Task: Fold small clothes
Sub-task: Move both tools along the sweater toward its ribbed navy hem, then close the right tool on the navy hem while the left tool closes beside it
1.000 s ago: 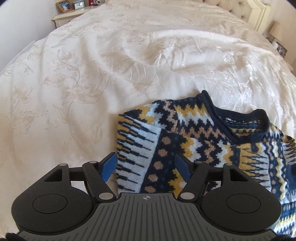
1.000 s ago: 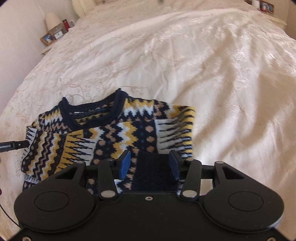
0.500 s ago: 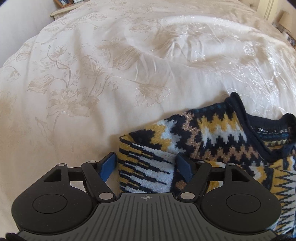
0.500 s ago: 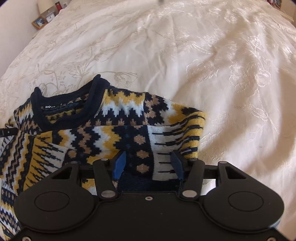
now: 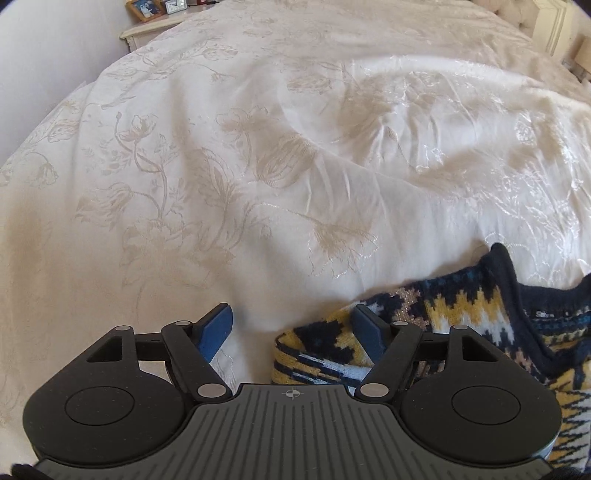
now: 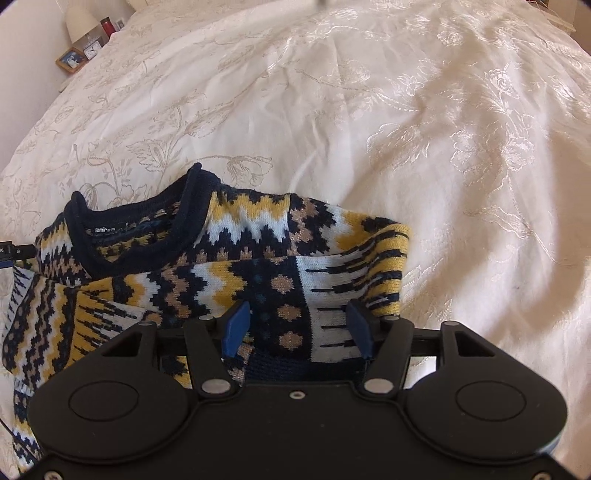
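A small knitted sweater (image 6: 229, 258) in navy, yellow, white and tan lies partly folded on the bed, navy collar (image 6: 147, 218) toward the far side. My right gripper (image 6: 297, 326) stands open over its near right part, blue fingers (image 6: 236, 326) spread with the knit showing between them. In the left wrist view the sweater (image 5: 461, 321) fills the lower right corner. My left gripper (image 5: 293, 328) is open at its folded left edge: the right finger (image 5: 369, 332) is over the knit, the left finger over bare bedspread.
A cream floral bedspread (image 5: 258, 166) covers the whole bed and stretches far beyond the sweater. A bedside table with picture frames and a clock (image 5: 155, 11) stands at the far left corner. The other gripper's tip (image 6: 11, 253) shows at the left edge.
Both grippers have moved forward along the sweater toward its collar end. The left one has slid off to the sweater's left edge. Both stayed open.
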{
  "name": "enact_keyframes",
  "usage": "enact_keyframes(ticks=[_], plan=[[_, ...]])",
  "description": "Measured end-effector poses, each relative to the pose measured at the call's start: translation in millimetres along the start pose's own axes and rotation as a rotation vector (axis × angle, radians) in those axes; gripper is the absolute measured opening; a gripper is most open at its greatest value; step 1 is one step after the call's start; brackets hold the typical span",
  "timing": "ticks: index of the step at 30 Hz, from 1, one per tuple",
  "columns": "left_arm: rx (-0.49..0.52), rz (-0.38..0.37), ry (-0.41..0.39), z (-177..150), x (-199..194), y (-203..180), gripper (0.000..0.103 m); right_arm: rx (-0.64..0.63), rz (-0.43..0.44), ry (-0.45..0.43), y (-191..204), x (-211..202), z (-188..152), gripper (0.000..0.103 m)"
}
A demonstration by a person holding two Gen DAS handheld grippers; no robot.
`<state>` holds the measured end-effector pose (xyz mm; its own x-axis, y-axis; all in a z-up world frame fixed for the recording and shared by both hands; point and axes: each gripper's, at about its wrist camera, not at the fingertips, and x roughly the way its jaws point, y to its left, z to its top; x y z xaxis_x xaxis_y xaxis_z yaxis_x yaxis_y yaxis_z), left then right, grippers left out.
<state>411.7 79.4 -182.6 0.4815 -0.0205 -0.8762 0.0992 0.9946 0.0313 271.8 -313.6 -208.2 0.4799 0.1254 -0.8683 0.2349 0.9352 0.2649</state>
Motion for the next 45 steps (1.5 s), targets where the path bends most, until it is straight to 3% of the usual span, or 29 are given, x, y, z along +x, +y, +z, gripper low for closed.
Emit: enact_keyframes(ticks=[1,4,6,9,13,31,38,45], plan=[[-0.01,-0.01,-0.01,-1.2,-5.2,1.6,0.07,0.006,0.008,-0.011,0.3,-4.5,-0.3,0.076],[-0.02,-0.082,-0.038,-9.9,-25.3,4.7,0.072,0.01,0.019,-0.034,1.9,-18.3,-3.8,0.079],[-0.004,-0.111,-0.05,-19.2,-38.8,3.9,0.081,0.006,0.022,-0.042,2.9,-27.6,-9.1,0.086],[0.023,-0.131,-0.07,-38.5,-60.6,0.7,0.088,0.012,0.039,-0.045,4.7,-39.9,-20.1,0.096],[0.05,-0.151,-0.069,-68.3,-86.7,-0.7,0.093,0.012,0.047,-0.035,10.8,-55.2,-40.5,0.102],[0.065,-0.241,0.106,-202.6,-130.7,18.1,0.093,0.05,0.052,0.091,33.8,-95.9,-167.9,0.102],[0.124,-0.289,0.156,-238.2,-138.7,16.6,0.093,0.086,0.046,0.119,34.9,-112.0,-208.2,0.102],[0.117,-0.3,0.172,-269.5,-156.1,14.5,0.093,0.046,0.1,0.169,30.2,-122.7,-240.2,0.102]])
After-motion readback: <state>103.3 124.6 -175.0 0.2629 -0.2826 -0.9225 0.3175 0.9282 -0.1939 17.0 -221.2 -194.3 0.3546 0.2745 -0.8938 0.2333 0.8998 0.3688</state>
